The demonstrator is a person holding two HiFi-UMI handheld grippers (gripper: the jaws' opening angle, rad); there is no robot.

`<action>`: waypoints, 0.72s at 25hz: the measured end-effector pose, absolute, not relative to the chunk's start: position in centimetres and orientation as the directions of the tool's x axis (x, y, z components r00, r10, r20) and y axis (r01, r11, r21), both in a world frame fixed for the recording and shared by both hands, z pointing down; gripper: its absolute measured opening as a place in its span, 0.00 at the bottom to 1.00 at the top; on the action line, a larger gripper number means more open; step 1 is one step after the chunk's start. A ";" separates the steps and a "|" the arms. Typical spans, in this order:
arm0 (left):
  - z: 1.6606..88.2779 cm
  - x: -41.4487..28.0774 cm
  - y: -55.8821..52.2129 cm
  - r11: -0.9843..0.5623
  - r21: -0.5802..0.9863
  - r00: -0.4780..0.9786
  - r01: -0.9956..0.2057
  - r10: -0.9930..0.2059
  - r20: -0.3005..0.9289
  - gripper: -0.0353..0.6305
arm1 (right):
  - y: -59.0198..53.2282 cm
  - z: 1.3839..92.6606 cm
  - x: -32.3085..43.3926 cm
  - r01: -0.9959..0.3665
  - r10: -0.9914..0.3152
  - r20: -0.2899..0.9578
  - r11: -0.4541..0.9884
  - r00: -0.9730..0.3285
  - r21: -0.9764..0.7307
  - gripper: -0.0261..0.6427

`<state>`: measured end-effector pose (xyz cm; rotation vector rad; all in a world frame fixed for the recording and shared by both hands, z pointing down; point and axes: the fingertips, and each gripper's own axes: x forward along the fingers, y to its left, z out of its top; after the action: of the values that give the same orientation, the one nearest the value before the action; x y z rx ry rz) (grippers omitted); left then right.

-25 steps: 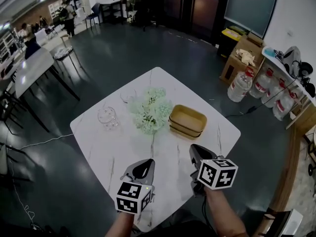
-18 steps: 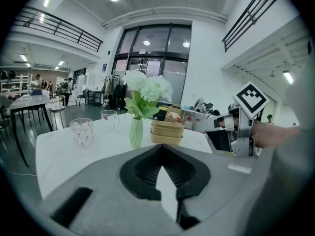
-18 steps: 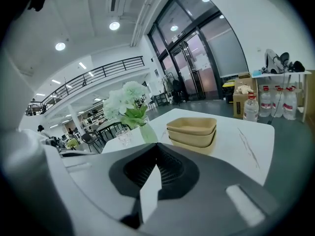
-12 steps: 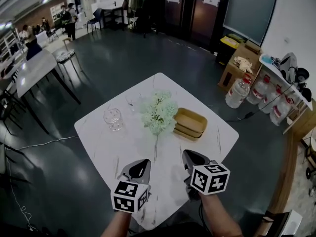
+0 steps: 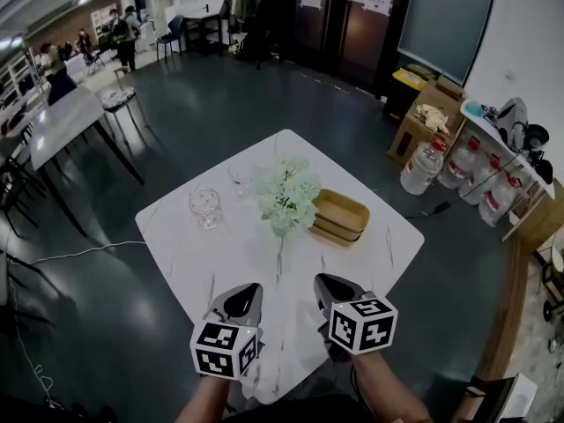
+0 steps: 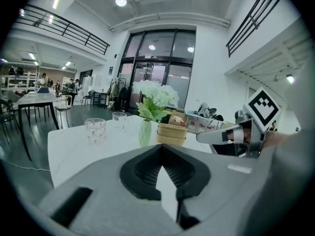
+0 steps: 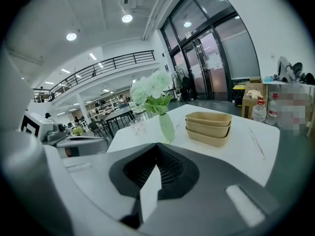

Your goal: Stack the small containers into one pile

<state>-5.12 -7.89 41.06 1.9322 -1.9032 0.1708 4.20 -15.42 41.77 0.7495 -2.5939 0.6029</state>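
Apparently the stacking itself is finished. The small containers (image 5: 339,217) sit nested in one tan pile on the far right part of the white bench (image 5: 220,258), just beside the vase of flowers (image 5: 286,194). The right gripper view shows three rims, one inside another, and no loose container shows anywhere on the top. A glass (image 5: 204,208) stands left of the vase, apart from the pile.

Both tools hang over the near edge, well apart from the pile. The left claw (image 5: 245,293) is closed with nothing between its jaws, and the right claw (image 5: 326,282) is likewise closed and empty. In each gripper view the ribbed pads meet at the tip.

So I judge the step in hand to be a rest at the end of the task, not a reach. The next move calls for little — at most a check that the top container sits level in the one below. Should it need a nudge, a claw would have to open first and come in on the right of the vase, clear of the flowers.
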 end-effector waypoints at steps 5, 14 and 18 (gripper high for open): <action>41.8 -5.1 -7.1 0.044 0.232 0.049 -0.972 -0.924 0.380 0.05 | -14.5 42.7 4.3 -0.567 -0.397 0.482 0.774 -0.781 -0.282 0.04; 41.9 -5.3 -6.7 0.062 0.243 0.037 -0.968 -0.923 0.384 0.05 | -14.1 42.9 4.1 -0.558 -0.383 0.489 0.779 -0.784 -0.285 0.04; 41.8 -5.4 -6.9 0.063 0.243 0.036 -0.968 -0.922 0.385 0.05 | -14.1 43.0 4.2 -0.556 -0.379 0.489 0.780 -0.785 -0.288 0.04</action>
<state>-5.39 -6.86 41.84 1.8790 -1.9063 0.1383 4.16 -14.14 42.99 0.7077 -2.5634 0.5943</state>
